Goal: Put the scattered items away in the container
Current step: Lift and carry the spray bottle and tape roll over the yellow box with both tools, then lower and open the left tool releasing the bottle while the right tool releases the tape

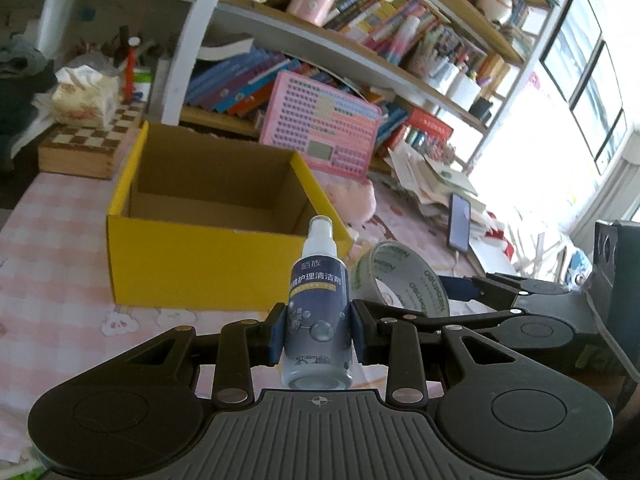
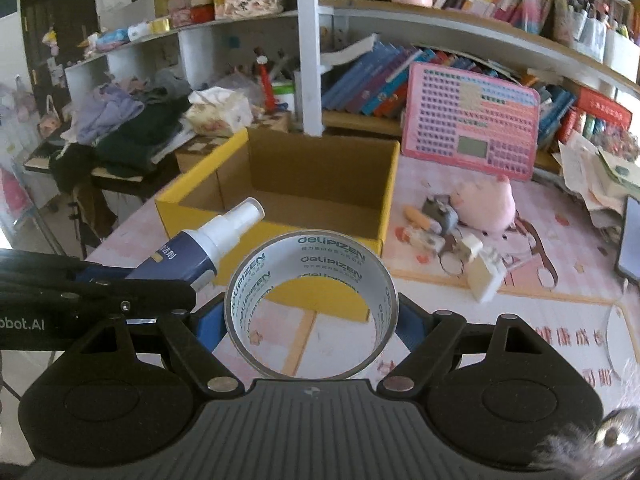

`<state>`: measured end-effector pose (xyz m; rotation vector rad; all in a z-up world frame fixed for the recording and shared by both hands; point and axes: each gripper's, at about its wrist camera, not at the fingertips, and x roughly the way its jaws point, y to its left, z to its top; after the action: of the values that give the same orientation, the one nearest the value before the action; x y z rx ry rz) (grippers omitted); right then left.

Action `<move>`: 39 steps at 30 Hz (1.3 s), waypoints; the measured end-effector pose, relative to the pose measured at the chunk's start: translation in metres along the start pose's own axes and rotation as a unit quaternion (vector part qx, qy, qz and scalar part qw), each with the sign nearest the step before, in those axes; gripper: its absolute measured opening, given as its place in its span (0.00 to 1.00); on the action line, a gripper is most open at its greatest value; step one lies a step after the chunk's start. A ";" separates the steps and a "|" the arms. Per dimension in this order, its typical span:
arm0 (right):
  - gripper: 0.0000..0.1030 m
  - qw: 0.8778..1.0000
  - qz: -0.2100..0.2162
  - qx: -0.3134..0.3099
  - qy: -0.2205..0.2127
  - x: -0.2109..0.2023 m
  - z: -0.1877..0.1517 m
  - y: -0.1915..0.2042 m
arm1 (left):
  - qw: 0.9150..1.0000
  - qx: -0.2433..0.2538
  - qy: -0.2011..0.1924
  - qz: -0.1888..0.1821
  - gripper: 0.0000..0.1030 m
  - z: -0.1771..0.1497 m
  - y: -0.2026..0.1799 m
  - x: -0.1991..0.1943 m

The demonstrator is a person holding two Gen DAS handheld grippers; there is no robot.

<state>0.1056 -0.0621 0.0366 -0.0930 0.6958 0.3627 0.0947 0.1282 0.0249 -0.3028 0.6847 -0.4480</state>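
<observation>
My left gripper [image 1: 318,334] is shut on a small spray bottle [image 1: 318,312] with a dark blue label and white cap, held above the pink tablecloth in front of the open yellow cardboard box [image 1: 188,264]. The bottle also shows in the right wrist view [image 2: 200,252]. My right gripper [image 2: 310,320] is shut on a roll of clear tape [image 2: 310,308], held just in front of the box [image 2: 276,176], whose inside is bare. The tape roll also shows in the left wrist view [image 1: 400,276], to the right of the bottle.
A pink plush toy [image 2: 486,204], a small grey toy [image 2: 442,210], a white block [image 2: 486,274] and small bits lie right of the box. A pink keyboard toy [image 2: 470,120] leans on the bookshelf. A phone [image 1: 459,222], papers, a chessboard [image 1: 94,142] and tissues stand around.
</observation>
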 end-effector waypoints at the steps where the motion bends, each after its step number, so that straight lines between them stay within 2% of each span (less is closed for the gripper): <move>1: 0.80 1.000 0.003 -0.003 -0.004 0.001 0.004 0.000 | 1.000 -0.003 -0.004 0.001 0.30 0.003 0.002 0.000; 6: 0.80 0.999 0.018 -0.019 -0.029 0.015 0.031 -0.002 | 0.999 -0.006 -0.032 0.014 0.30 0.027 0.010 0.005; 12: 0.80 0.997 0.037 -0.052 -0.045 0.053 0.070 -0.010 | 0.997 0.002 -0.056 0.058 0.30 0.063 0.022 0.030; 16: 0.80 0.994 0.049 -0.099 -0.026 0.096 0.087 -0.011 | 0.995 0.003 -0.052 0.084 0.30 0.085 0.035 0.056; 20: 0.80 0.986 0.058 -0.159 0.005 0.138 0.095 -0.011 | 0.993 0.009 -0.027 0.112 0.30 0.098 0.046 0.087; 26: 0.80 0.960 0.084 -0.261 0.059 0.193 0.100 -0.011 | 0.989 0.004 0.026 0.146 0.31 0.110 0.065 0.134; 31: 0.80 0.925 0.106 -0.353 0.086 0.224 0.105 -0.001 | 0.983 0.015 0.068 0.172 0.31 0.119 0.073 0.167; 34: 0.80 0.912 0.125 -0.374 0.113 0.242 0.109 0.001 | 0.978 0.020 0.093 0.188 0.31 0.124 0.078 0.183; 39: 0.80 0.899 0.138 -0.393 0.137 0.261 0.115 -0.001 | 0.970 0.021 0.125 0.208 0.31 0.128 0.087 0.202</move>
<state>0.3602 0.0375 -0.0427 -0.8362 0.8071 0.9063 0.3440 0.1202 -0.0250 -0.0567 0.9581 -0.0990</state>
